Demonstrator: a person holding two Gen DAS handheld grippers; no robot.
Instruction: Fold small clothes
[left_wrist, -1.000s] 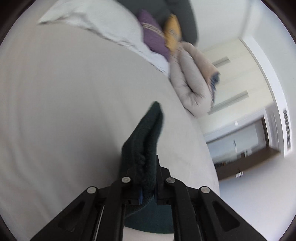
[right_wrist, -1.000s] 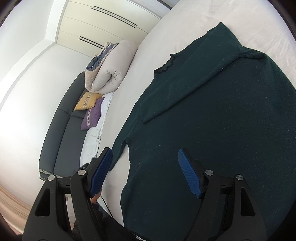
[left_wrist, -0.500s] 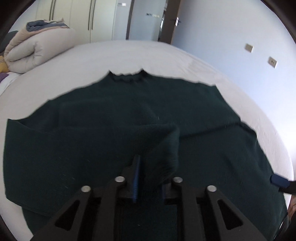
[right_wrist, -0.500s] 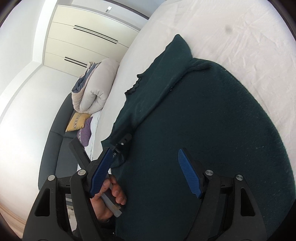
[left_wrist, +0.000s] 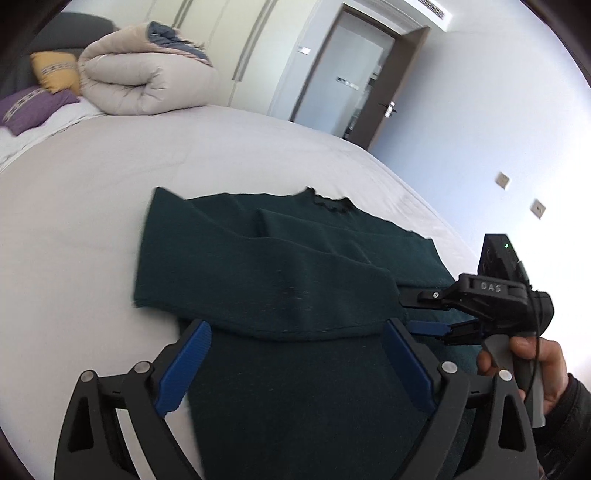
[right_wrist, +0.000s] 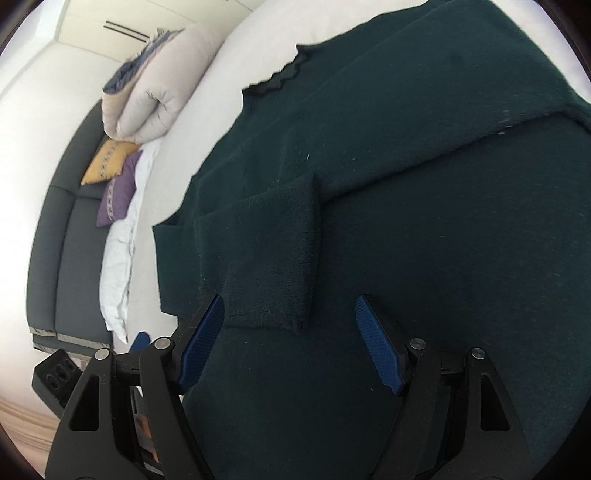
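A dark green sweater (left_wrist: 295, 387) lies flat on the white bed (left_wrist: 74, 240), collar at the far side. Its left sleeve (left_wrist: 266, 291) is folded across the chest. My left gripper (left_wrist: 295, 365) is open and empty, just behind the sleeve's cuff edge. My right gripper (right_wrist: 291, 339) is open and empty above the sweater (right_wrist: 443, 221), near the folded sleeve's cuff (right_wrist: 273, 258). The right gripper also shows in the left wrist view (left_wrist: 436, 328), held by a hand at the right.
A rolled beige duvet (left_wrist: 147, 74) and purple (left_wrist: 33, 109) and yellow cushions (left_wrist: 55, 72) lie at the bed's far left by a dark sofa (right_wrist: 66, 240). A door (left_wrist: 351, 81) stands beyond the bed. The bed's edge runs along the right.
My left gripper carried the sleeve across the sweater, let it go and opened. The sleeve now lies folded over the chest. My right gripper stayed open and moved closer over the sweater.
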